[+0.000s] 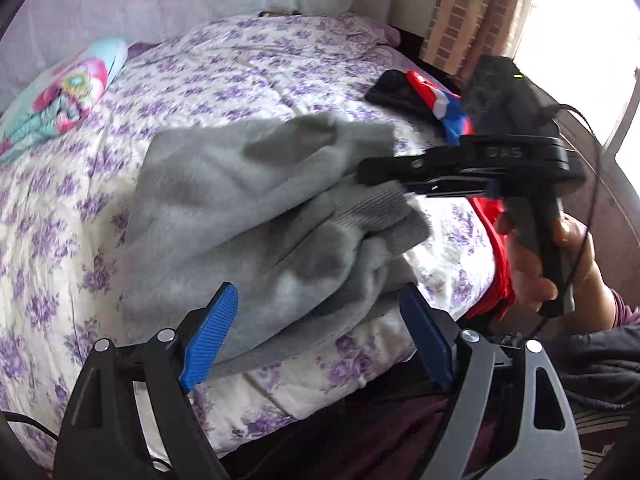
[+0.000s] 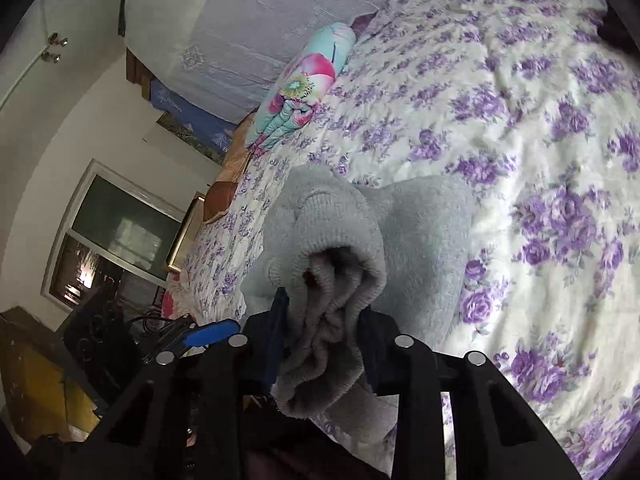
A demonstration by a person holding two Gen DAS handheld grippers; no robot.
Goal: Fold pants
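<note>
Two grippers work on one pair of grey pants [image 1: 256, 216], and only one of them has a hold. The right gripper [image 2: 324, 332] is clamped on a bunched, ribbed end of the fabric, probably a cuff or waistband; in the right wrist view that wad fills the gap between its jaws at lower centre. The left gripper [image 1: 316, 336] stands wide with nothing between its blue pads [image 1: 208, 340], the cloth lying just beyond them at the bottom centre of the left wrist view.

Risks, as I judge them: with a single pinch on a thick roll, the fleece could slide out if the hand pulls hard, and the loose layers would slump back into a heap. Because the grip takes several layers at once, lifting may drag the whole bundle instead of spreading one leg, leaving a crooked fold. The left jaws, if they close where they point now, might catch the flowered bedspread [image 1: 240, 72] together with the garment.

Soft, fuzzy and pale grey, the pants sit crumpled in the middle of the left wrist frame, on the near part of the bed, partly raised toward the right gripper. Seams and legs cannot be told apart in the heap
</note>
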